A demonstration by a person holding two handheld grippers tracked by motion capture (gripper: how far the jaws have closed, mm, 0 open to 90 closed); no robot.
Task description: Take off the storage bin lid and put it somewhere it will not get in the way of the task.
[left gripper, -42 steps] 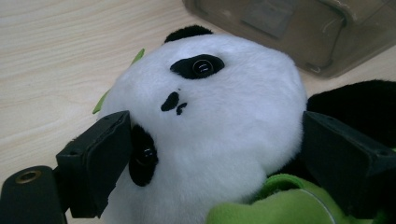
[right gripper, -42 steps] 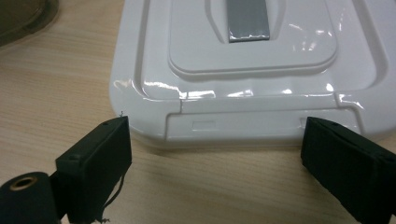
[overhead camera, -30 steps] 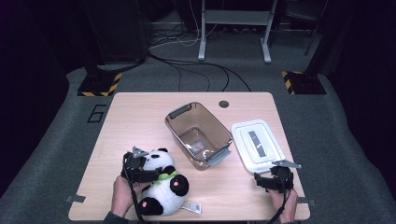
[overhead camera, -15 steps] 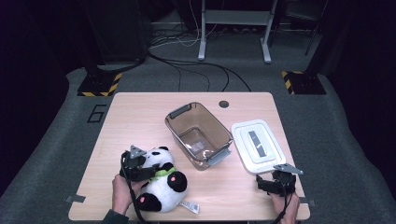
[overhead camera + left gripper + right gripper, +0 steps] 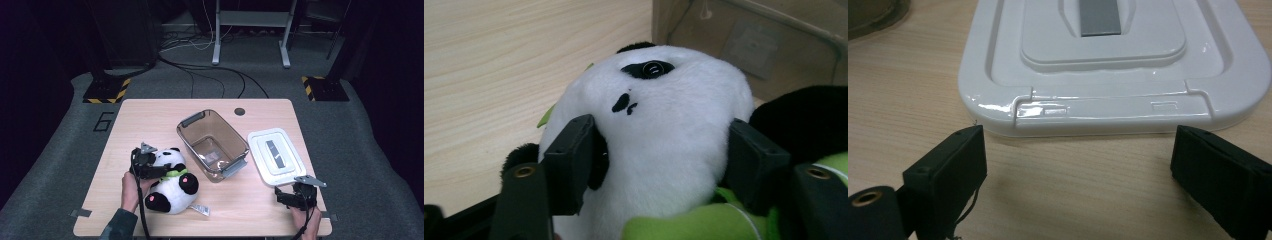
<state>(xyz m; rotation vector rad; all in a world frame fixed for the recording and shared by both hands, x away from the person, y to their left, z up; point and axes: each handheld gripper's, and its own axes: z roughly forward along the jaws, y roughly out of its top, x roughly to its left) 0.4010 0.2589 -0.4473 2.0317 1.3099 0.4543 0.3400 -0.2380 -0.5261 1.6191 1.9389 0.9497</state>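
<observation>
While the high view places the panda toy [image 5: 171, 182] on the near left part of the table [image 5: 150, 120], lying on its side with its head toward the left gripper [image 5: 150, 167], that view does not settle how the jaws sit on it. The left gripper view does: both black jaws press into the white plush of the head, one on each side, holding the panda toy [image 5: 659, 145] between them. It also shows a green band at the neck and the wall of the clear bin [image 5: 744, 40] close behind the head. From above, the clear bin [image 5: 212, 145] stands open at mid-table, just beside the toy, with a white lid [image 5: 275, 157] lying flat to its right.

The right gripper [image 5: 295, 195] rests low at the near right edge, just short of the lid. The right gripper view confirms its jaws are spread wide with bare tabletop between them, the near rim of the white lid [image 5: 1108, 65] lying ahead, untouched. A grey strip runs along the lid's raised centre.
</observation>
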